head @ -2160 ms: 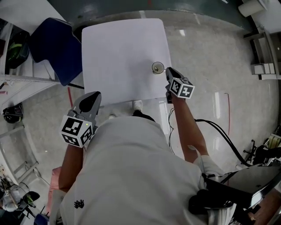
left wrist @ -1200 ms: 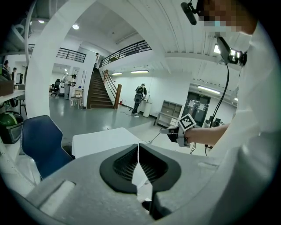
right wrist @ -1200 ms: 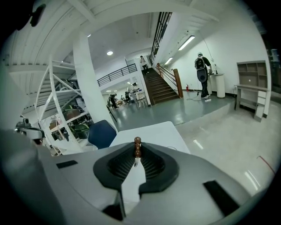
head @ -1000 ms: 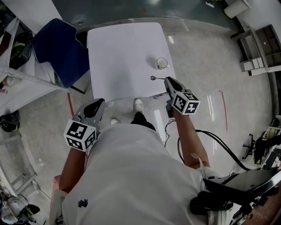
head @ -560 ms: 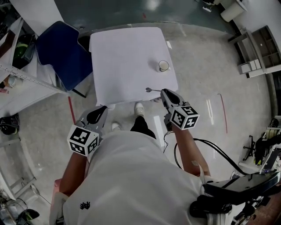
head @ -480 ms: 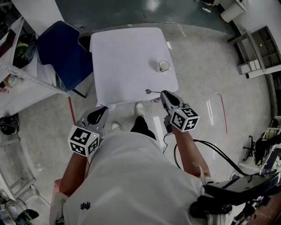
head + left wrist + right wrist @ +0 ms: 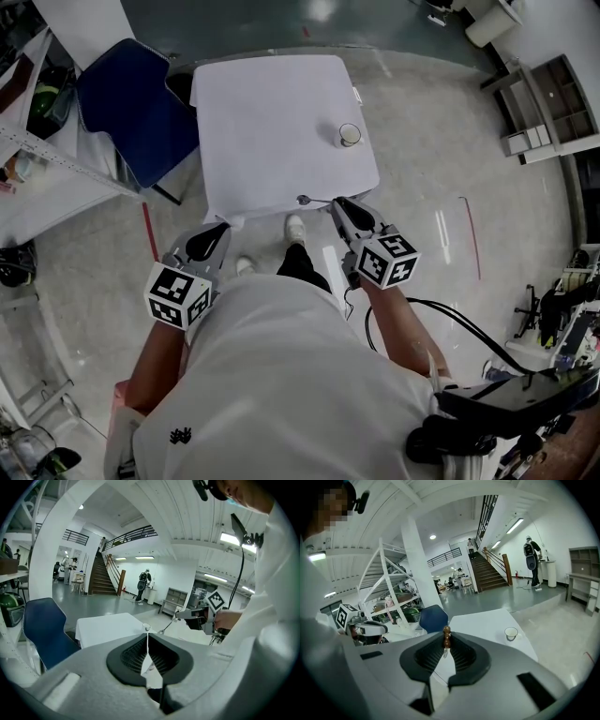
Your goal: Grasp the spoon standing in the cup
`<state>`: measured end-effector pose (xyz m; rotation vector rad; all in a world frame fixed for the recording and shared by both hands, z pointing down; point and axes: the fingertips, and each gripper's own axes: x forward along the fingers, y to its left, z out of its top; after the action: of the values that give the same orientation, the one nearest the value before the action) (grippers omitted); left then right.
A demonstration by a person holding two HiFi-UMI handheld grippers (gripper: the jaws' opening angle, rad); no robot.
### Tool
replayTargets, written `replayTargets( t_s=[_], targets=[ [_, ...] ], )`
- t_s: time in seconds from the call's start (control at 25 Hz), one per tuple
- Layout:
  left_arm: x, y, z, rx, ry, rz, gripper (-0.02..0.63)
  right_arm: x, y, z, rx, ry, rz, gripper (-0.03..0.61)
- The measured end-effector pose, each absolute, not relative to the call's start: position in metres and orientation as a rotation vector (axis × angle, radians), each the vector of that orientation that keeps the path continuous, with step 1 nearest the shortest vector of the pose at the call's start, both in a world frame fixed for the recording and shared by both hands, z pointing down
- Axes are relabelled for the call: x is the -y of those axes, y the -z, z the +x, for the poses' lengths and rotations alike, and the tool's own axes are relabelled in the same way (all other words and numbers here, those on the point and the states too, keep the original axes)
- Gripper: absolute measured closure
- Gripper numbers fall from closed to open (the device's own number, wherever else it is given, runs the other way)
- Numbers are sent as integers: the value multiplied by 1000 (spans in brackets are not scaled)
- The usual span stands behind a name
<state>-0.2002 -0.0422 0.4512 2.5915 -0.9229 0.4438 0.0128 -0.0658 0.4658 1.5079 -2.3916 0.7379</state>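
Spoon (image 7: 316,201): found out of the cup (image 7: 349,135), pinched at the handle end between the pads of the right tool (image 7: 336,204), bowl pointing toward the left of the frame. Lay roughly level in the air over the near edge of the table (image 7: 272,122), just below the middle of the head view. In the right gripper view, showed as a brown knobbed handle tip (image 7: 446,637) clamped tight between the dark ribbed pads.

Had stood at the cup with the right tool about two seconds before; since then, drawn back step by step toward the body, away from the cup and down the frame. Left the cup upright and seemingly empty near the table's right edge, well apart from the spoon, and unmoved on the table.

Kept the left tool (image 7: 208,234) low at the lower left, off the table and over the floor, jaws closed together on nothing.

Judged from this: grasp made and holding, spoon lifted clear, task as good as done. Remaining risk only a slip of the thin handle between the pads.
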Motion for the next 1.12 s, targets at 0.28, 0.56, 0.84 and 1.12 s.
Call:
replayTargets(
  t_s=[0.28,0.56,0.84,1.12],
  targets=[
    [42,-455,-208,932,-444,2579,597,66,-464,-1,2411,-732,1474,532],
    [47,-457,-210,931,-451,2568,597,71,-468,-8,2412,-737,1448,532],
    [60,-462,-217,943,-462,2556,597,87,-474,-16,2422,-724,1424,532],
    [71,-462,-197,913,-480,2559,597,95,-475,-4,2418,-742,1423,534]
  ],
)
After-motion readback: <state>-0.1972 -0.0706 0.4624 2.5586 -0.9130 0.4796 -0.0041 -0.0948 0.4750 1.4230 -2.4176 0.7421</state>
